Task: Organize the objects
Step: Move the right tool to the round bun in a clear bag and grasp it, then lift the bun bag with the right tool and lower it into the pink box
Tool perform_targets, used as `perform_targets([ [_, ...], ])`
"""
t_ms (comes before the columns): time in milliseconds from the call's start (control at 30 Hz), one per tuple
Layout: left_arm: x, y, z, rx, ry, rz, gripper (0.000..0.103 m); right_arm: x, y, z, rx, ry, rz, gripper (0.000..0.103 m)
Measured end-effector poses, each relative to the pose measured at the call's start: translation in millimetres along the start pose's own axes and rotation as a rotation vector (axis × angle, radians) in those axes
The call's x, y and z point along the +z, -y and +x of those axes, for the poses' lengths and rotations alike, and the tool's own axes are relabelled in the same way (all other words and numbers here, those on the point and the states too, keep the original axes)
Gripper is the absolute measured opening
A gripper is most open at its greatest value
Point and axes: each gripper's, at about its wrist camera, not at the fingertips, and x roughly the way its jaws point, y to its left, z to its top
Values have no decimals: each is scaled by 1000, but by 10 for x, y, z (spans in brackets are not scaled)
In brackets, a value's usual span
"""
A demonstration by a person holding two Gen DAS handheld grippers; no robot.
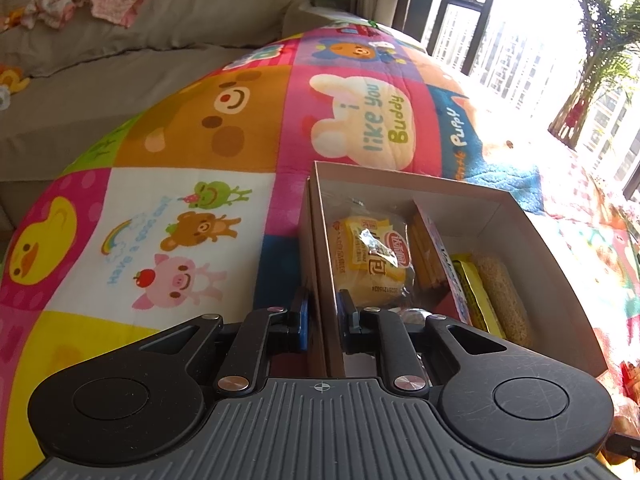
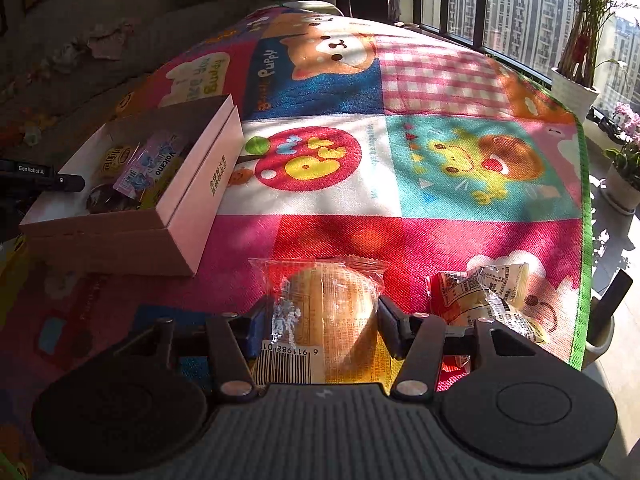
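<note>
An open cardboard box (image 1: 460,194) lies on the colourful play mat and holds a wrapped bun (image 1: 370,258), a purple snack packet (image 1: 448,268), a yellow packet and a grain bar. My left gripper (image 1: 324,316) is shut on the box's left wall, one finger outside and one inside. In the right wrist view the box (image 2: 192,196) sits at the left. My right gripper (image 2: 320,320) has its fingers around a wrapped bun (image 2: 332,312) on the mat, touching both sides. A second wrapped snack (image 2: 484,296) lies just to its right.
The cartoon play mat (image 2: 400,168) covers the floor. A grey sofa (image 1: 100,64) with clothes stands behind it. Windows and potted plants (image 2: 576,80) line the right side past the mat's green edge.
</note>
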Motion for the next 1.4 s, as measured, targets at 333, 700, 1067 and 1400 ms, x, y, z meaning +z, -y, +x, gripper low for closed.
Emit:
perform_targets([
  [333,-6,-16,-7,-12,7,-13,17,-110,-555,-355,182,-59,-65,54],
  [700,-18,-93,-8,-47,13,-35,18,518,-1097,-689,302,102,-175,54],
  [1067,-13,-113,3,-57,13,-42,19,1340,-1288,303,142,177,-121,54],
  [1400,-13,-118,9,-57,14,-42,19,1376,-1198,719,135,135,-51,60],
])
